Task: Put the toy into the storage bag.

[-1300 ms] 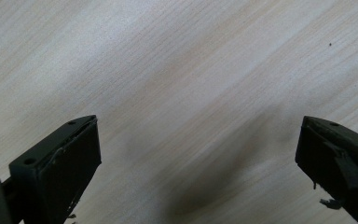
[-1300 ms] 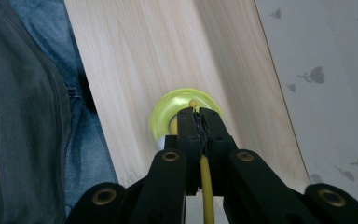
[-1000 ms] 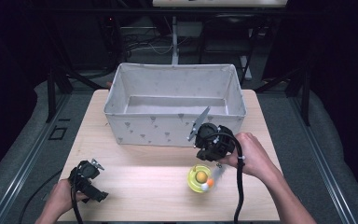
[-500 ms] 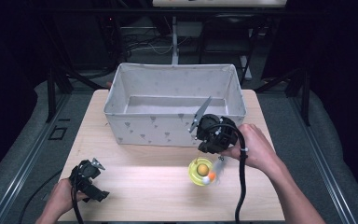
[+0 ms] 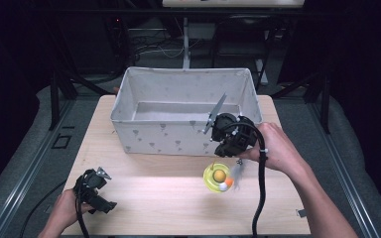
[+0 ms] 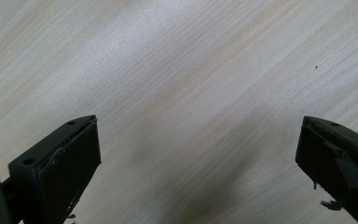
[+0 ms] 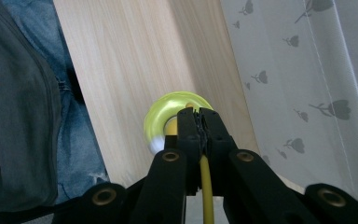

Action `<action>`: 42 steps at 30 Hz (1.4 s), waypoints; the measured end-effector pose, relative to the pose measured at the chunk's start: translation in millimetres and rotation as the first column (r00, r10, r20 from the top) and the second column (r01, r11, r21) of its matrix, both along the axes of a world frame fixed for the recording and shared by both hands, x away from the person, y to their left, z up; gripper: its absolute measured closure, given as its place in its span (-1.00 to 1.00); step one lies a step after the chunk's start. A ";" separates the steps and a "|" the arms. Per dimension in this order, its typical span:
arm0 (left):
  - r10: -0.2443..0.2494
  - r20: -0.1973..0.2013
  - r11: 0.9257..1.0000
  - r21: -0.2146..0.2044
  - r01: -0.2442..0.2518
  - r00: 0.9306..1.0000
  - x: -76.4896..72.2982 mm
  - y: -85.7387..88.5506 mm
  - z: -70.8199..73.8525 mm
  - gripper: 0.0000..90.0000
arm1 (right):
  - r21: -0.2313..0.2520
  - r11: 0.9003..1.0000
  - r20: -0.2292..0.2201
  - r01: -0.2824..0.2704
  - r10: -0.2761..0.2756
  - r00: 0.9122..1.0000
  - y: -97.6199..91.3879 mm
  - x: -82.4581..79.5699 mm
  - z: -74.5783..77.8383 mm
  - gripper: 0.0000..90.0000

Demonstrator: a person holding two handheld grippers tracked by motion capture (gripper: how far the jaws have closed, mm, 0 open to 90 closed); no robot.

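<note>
Yellow toy (image 5: pixel 217 177), a disc with an orange ball and feathered tip, hangs just above table (image 5: pixel 154 198), pinched by its stem in closed right gripper (image 5: pixel 226 148); lift step; next: carry over fabric bin (image 5: pixel 178 134) wall and release; left gripper (image 6: pixel 196 154) idle, jaws wide.

Materials and finishes: table, bin, toy, grippers

Table (image 5: pixel 154 198): pale wood, matt, fine straight grain. Bin (image 5: pixel 178 134), far side: white cloth, soft matt weave, small grey printed motifs. Toy (image 5: pixel 217 177), near right: translucent yellow-green disc, glossy, probably plastic; thin yellow stick. Right gripper (image 7: pixel 199 122) and left gripper (image 6: pixel 196 163): black matt plastic, pad edges scuffed; brass-coloured metal rivets.
</note>
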State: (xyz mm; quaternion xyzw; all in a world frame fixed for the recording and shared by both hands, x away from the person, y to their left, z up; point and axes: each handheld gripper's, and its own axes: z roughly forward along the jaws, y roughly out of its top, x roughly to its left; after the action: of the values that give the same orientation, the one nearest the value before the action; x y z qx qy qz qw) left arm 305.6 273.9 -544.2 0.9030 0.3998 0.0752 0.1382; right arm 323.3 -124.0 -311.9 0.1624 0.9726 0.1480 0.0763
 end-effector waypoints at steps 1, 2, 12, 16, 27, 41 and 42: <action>-0.001 0.000 1.000 0.001 0.001 1.000 0.1 0.0 0.0 -1.00 | 0.001 1.000 0.004 -0.001 0.001 1.000 0.0 0.4 1.2 0.97; -0.001 0.000 1.000 0.001 0.001 1.000 0.1 -0.1 -0.1 -1.00 | 0.001 1.000 0.004 -0.001 0.001 1.000 0.0 0.4 1.2 0.97; -0.007 -0.003 1.000 0.001 0.007 1.000 -0.2 -0.4 -0.1 -1.00 | 0.003 1.000 0.004 -0.003 0.003 1.000 -2.0 3.1 16.6 0.97; -0.007 -0.004 1.000 0.001 0.007 1.000 -0.3 -0.9 -0.2 -1.00 | 0.007 1.000 0.005 0.004 -0.004 1.000 -2.8 3.6 20.7 0.97; -0.008 -0.007 1.000 -0.002 0.008 1.000 -0.5 -1.2 -0.7 -1.00 | -0.005 1.000 -0.005 0.013 -0.013 1.000 -5.2 6.2 31.3 0.97; -0.009 -0.007 1.000 -0.001 0.009 1.000 -0.4 -1.1 -1.2 -1.00 | 0.001 0.999 -0.009 0.039 -0.039 0.999 -5.6 13.0 44.9 0.97; -0.009 -0.008 1.000 -0.002 0.009 1.000 -0.3 -1.2 -1.4 -1.00 | -0.002 0.999 -0.008 0.041 -0.041 0.999 -5.3 13.4 46.1 0.97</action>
State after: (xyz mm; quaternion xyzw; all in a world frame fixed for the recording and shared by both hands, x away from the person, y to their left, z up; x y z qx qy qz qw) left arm 305.3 272.8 -545.6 0.9050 0.3963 0.0706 0.1377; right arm 336.7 -129.4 -265.9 0.1827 0.9695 0.1449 0.0757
